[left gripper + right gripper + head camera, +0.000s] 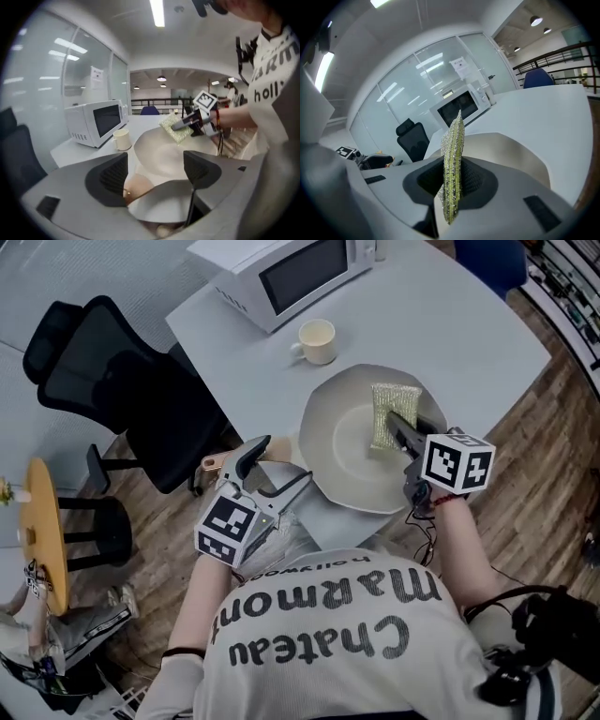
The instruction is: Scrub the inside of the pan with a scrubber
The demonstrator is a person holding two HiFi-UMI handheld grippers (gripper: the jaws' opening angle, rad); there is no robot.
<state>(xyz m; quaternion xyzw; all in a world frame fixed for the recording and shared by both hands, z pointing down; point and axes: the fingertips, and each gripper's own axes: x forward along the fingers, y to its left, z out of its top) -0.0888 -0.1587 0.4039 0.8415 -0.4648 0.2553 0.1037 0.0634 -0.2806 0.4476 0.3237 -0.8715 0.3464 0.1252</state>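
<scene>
Wooden handle (138, 185) between left fingers (110, 177), apart, unclamped | right fingers (477, 182) clamped on scrubber (452, 159) | risk: unheld pan (339, 457) may slide under scrubbing

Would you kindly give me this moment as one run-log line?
right claw: shut on scrubber, over pan | left claw: open, by wooden handle | mug, microwave: on table beyond pan

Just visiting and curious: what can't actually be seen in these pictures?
- Pan handle: head view, partly covered by the left claw.
- Whether the scrubber touches the pan: seen from above in head view, small in left gripper view.
- Microwave: head view, cut off by the top edge.
</scene>
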